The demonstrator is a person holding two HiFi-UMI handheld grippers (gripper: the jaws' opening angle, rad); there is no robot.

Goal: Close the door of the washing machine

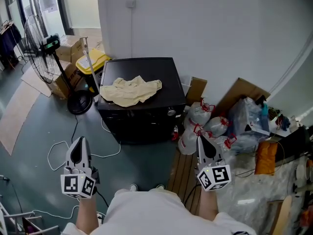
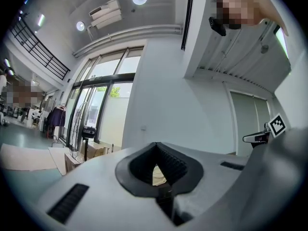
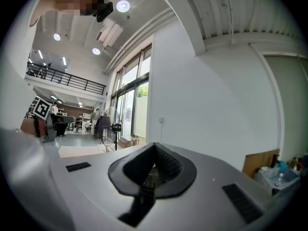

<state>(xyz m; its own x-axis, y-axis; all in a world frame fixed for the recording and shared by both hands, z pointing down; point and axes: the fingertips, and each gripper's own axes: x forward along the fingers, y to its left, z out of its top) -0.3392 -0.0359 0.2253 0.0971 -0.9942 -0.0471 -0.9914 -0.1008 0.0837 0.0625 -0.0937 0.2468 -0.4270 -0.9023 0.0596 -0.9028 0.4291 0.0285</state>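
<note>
- Washing machine (image 1: 146, 121): one, black, back against the white wall (image 1: 205, 28); door not discernible.
- Cloth (image 1: 130, 91): one, cream, crumpled on the machine's top.
- Left gripper (image 1: 81, 141), right gripper (image 1: 201, 139): two, jaws closed together, nothing held, both well short of the machine.
- Open grey floor (image 1: 142, 158) lies between the grippers and the machine.
- Left edge: one standing fan (image 1: 43, 50), base just beside the machine; white cable (image 1: 61, 153) looped on the floor.
- Right edge: several tied white bags (image 1: 198, 124) crowd the machine's side.

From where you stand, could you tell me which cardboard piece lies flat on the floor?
The large sheet at far left, by the fan; the pieces right of the washing machine lean upright.
</note>
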